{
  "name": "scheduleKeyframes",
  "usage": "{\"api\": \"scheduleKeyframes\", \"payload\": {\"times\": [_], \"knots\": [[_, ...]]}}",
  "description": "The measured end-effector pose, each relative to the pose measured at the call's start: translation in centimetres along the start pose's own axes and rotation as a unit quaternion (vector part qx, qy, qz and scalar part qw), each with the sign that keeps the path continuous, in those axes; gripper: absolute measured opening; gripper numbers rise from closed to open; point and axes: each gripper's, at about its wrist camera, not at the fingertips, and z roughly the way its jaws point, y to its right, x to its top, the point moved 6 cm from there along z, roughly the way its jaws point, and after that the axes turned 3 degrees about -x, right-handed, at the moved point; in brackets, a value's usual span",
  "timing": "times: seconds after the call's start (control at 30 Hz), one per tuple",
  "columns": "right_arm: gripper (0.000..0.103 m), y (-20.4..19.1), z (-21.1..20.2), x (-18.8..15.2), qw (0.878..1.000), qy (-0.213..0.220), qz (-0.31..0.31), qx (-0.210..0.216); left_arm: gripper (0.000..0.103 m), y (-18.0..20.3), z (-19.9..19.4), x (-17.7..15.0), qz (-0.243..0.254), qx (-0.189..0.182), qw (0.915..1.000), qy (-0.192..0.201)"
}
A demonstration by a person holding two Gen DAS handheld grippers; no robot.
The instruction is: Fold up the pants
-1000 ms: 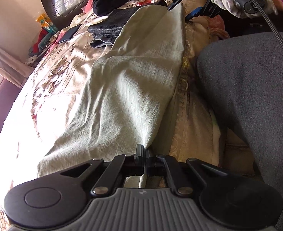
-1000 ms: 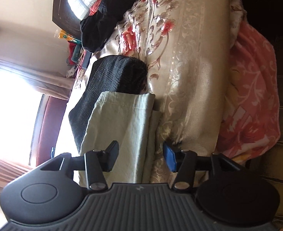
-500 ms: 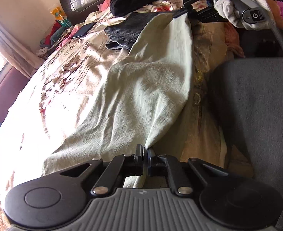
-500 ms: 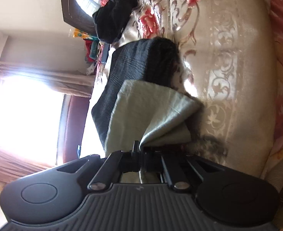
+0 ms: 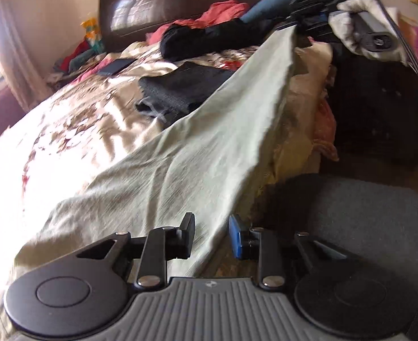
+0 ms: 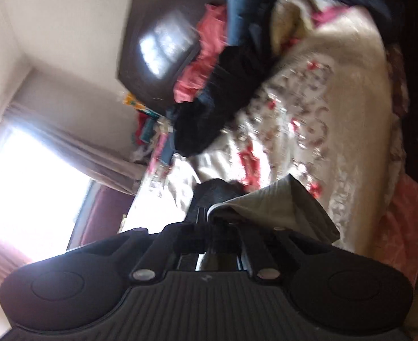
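Pale green pants (image 5: 197,153) lie stretched along the near side of a floral bedspread (image 5: 75,119). My left gripper (image 5: 211,236) is at their near end with its jaws opening; the cloth's edge still lies between the pads, which no longer press on it. The far end of the pants rises off the bed, pinched in my right gripper (image 5: 297,25), held by a gloved hand (image 5: 351,14) at the upper right. In the right wrist view, my right gripper (image 6: 209,221) is shut on a bunched corner of the green pants (image 6: 277,207).
A folded dark garment (image 5: 186,91) lies on the bed just beyond the pants. Black, blue and pink clothes (image 5: 209,39) are piled by the dark headboard (image 5: 157,8). A phone (image 5: 116,66) rests near the pillows. A grey-clad leg (image 5: 365,221) fills the lower right.
My left gripper's jaws have parted from the pants' near edge. My right gripper closed on the far end and lifted it off the bed, pulling the cloth taut.
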Motion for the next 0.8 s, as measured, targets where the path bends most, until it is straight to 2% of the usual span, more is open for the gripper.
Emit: {"api": "scheduleKeyframes", "payload": {"times": [0.07, 0.13, 0.23, 0.3, 0.37, 0.4, 0.43, 0.53, 0.57, 0.7, 0.73, 0.8], "knots": [[0.004, -3.1, -1.6, -0.6, 0.998, 0.023, -0.038, 0.033, 0.041, -0.9, 0.6, -1.4, -0.015, 0.021, 0.9992, -0.032], [0.004, -5.7, -2.1, -1.7, 0.996, 0.013, -0.045, 0.069, 0.041, -1.0, 0.8, -3.2, -0.021, 0.012, 0.9975, -0.066], [0.004, -10.9, -2.2, -4.3, 0.988, 0.006, -0.122, 0.095, 0.041, -1.9, -0.5, -5.4, -0.038, 0.031, 0.9951, -0.086], [0.004, -14.0, -1.5, -6.8, 0.980, -0.022, -0.154, 0.125, 0.041, -3.4, -2.0, -6.6, -0.076, 0.061, 0.9907, -0.095], [0.004, -17.0, 0.0, -10.7, 0.968, -0.074, -0.191, 0.148, 0.041, -5.2, -3.8, -7.7, -0.138, 0.088, 0.9810, -0.105], [0.004, -18.2, 0.5, -12.4, 0.961, -0.094, -0.203, 0.162, 0.041, -6.3, -5.3, -8.3, -0.173, 0.115, 0.9732, -0.099], [0.004, -19.2, 1.1, -14.1, 0.955, -0.112, -0.211, 0.177, 0.041, -6.8, -6.4, -8.4, -0.181, 0.140, 0.9691, -0.092], [0.004, -21.2, 2.7, -18.1, 0.941, -0.162, -0.206, 0.216, 0.043, -6.7, -8.8, -7.7, -0.168, 0.188, 0.9658, -0.061], [0.004, -21.5, 3.1, -19.0, 0.937, -0.177, -0.202, 0.224, 0.047, -6.9, -8.8, -7.3, -0.172, 0.192, 0.9649, -0.050], [0.004, -21.7, 3.0, -20.9, 0.926, -0.209, -0.216, 0.229, 0.048, -8.6, -4.4, -3.7, -0.149, 0.166, 0.9748, 0.002], [0.004, -21.5, 2.8, -20.8, 0.925, -0.212, -0.221, 0.224, 0.048, -9.2, -3.1, -3.6, -0.153, 0.165, 0.9745, 0.000], [0.004, -21.0, 2.5, -20.8, 0.926, -0.214, -0.227, 0.213, 0.048, -11.1, -0.8, -4.3, -0.178, 0.162, 0.9702, -0.028]]}}
